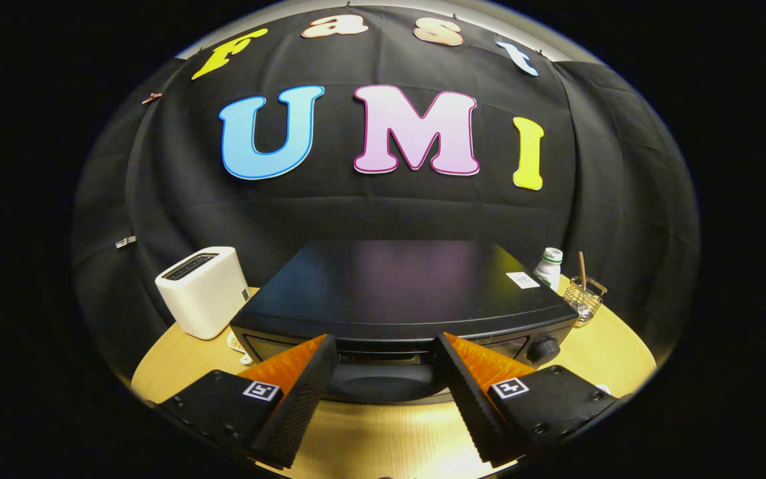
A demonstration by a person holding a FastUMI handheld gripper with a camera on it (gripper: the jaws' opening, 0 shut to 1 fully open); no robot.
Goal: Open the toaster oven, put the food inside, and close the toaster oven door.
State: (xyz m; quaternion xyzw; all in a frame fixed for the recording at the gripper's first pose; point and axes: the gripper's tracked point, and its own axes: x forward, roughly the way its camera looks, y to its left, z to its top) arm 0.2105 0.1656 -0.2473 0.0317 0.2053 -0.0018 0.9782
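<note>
A black toaster oven [396, 286] stands on the wooden table [383, 439], seen from above its front. Its door looks shut, with the handle bar [386, 359] across the top of the dark glass window [383, 386] and a round knob [542, 349] at the right of the front. My gripper [386, 346] is open, fingers spread wide, tips close to the oven's front on either side of the handle, with nothing between them. I cannot make out the food here.
A white slot toaster [203, 289] stands left of the oven. At the oven's right rear are a small white bottle with a green cap [548, 266] and a wire basket [584, 296] holding a stick. A sticker [522, 280] lies on the oven's top.
</note>
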